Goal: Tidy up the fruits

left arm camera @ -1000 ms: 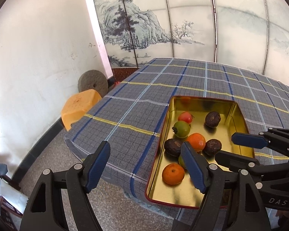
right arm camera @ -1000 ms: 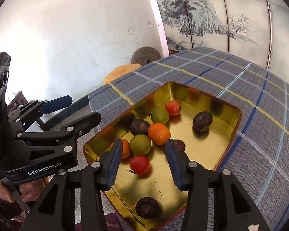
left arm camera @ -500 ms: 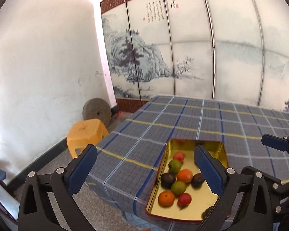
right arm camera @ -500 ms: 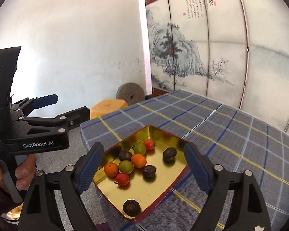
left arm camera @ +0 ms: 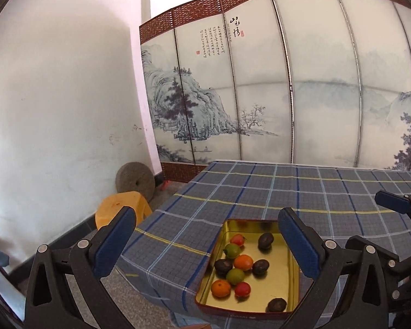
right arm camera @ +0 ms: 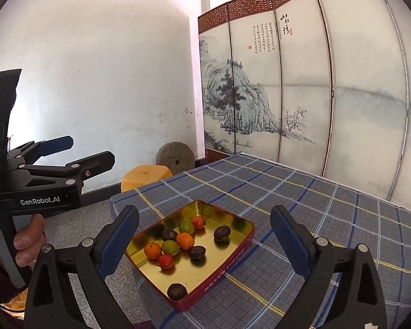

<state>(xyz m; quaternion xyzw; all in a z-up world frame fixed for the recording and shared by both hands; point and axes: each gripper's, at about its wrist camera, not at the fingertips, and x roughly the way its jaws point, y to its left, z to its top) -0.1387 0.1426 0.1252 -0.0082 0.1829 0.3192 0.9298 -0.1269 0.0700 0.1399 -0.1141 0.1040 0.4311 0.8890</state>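
Gold-lined tin [right arm camera: 241, 223] holding nine fruits, near corner of plaid-covered table [right arm camera: 328, 205].
Left gripper [left arm camera: 205, 242] and right gripper [right arm camera: 204, 237] both spread wide, empty, above tin. Behind the table, a painted folding screen [left arm camera: 260, 96].

The left gripper [left arm camera: 205, 235] was held level with its 2 blue-padded fingers [left arm camera: 115, 242] spread wide apart, gripping nothing. The right gripper [right arm camera: 204, 235] matched it, its 2 blue-padded fingers [right arm camera: 287, 241] also spread wide, with nothing between them. In the right wrist view, the left gripper appeared at the left side, near the camera, its black body pointing toward the far right. The person's left hand [right arm camera: 27, 242] wrapped around its grey handle below the body, fingers curled. In the left wrist view, the right gripper showed at the right edge, beside the left one.
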